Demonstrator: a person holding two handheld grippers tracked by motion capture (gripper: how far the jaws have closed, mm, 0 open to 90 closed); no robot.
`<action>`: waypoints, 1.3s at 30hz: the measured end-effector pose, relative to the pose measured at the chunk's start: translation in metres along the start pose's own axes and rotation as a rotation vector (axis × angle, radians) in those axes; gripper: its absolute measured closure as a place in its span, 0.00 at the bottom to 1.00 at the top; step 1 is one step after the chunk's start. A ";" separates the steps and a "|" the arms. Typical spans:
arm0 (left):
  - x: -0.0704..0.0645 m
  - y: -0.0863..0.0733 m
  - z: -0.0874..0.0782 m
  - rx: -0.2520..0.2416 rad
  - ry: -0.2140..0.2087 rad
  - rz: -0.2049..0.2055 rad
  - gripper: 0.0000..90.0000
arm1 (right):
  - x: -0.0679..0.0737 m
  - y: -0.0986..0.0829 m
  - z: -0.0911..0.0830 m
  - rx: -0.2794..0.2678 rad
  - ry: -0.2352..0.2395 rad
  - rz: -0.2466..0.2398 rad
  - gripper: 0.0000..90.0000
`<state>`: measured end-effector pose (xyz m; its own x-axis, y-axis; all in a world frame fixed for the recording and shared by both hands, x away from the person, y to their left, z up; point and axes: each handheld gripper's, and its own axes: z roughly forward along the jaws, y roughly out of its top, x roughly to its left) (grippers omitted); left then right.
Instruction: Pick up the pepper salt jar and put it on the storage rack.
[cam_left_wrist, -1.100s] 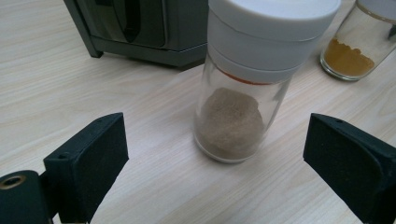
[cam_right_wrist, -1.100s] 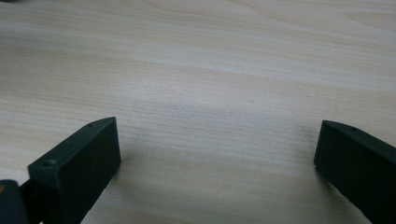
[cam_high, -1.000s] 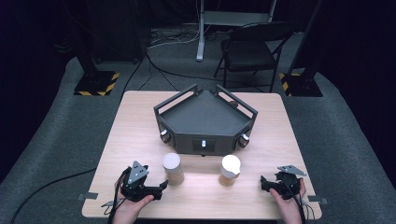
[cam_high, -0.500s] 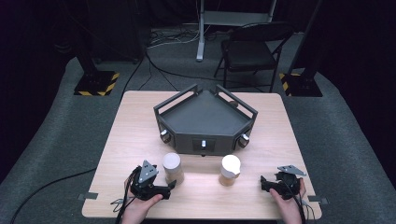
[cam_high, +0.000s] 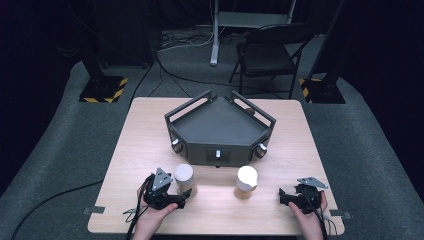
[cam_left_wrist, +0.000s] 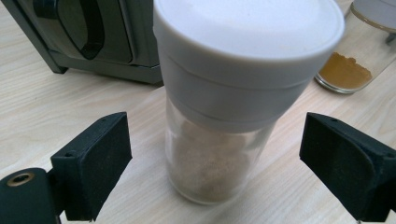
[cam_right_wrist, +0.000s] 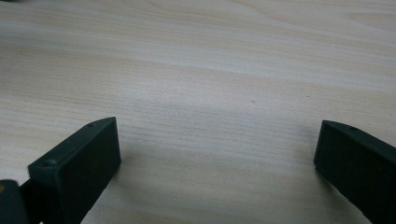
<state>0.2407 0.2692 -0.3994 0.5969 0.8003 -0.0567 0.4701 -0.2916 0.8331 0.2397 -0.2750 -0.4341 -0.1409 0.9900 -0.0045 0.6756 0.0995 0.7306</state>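
- At the near edge of the pale wooden table (cam_high: 140, 150), a person's two hands come in from below, each holding a black two-jaw gripper low over the wood.
- The left gripper (cam_left_wrist: 212, 158) sits just beside a clear spice jar (cam_left_wrist: 233, 93) with a white cap; its jaws stand wide, one on each side of the glass, with open wood showing between each jaw and the jar, so nothing is held.
- The left hand (cam_high: 152, 217) wraps the gripper's body from behind, forearm crossing the table's front edge, the grey three-cornered plate on top tilted toward the jar.
- The jar stands upright, pale powder in its lower part, near the front of the table and left of centre.
- The right gripper (cam_right_wrist: 217, 158) rests near the front right corner, jaws wide apart over bare wood, well apart from both jars.
- The right hand (cam_high: 307, 212) grips it from behind, close to the table's near edge.
- A second jar (cam_high: 246, 182), white-capped with brown powder, stands upright between the two grippers, free space all round it.
- Beyond both jars, a dark grey angular tray (cam_high: 220, 125) with raised rails occupies the table's middle, leaving clear wood on either flank.
- Past the far edge, a black chair (cam_high: 270, 55) stands on grey carpet.
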 end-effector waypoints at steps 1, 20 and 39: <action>0.000 0.000 0.001 -0.001 -0.002 0.000 0.10 | 0.000 0.000 0.000 0.000 0.000 0.000 0.00; -0.002 0.006 0.024 0.012 0.005 -0.002 0.17 | 0.000 0.000 0.000 0.000 0.002 -0.001 0.00; 0.001 0.005 0.036 -0.020 -0.007 -0.003 0.36 | 0.000 0.000 0.000 0.000 0.002 -0.001 0.00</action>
<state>0.2674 0.2492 -0.4149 0.6004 0.7972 -0.0628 0.4587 -0.2790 0.8436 0.2397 -0.2751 -0.4342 -0.1431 0.9897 -0.0041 0.6752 0.1007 0.7308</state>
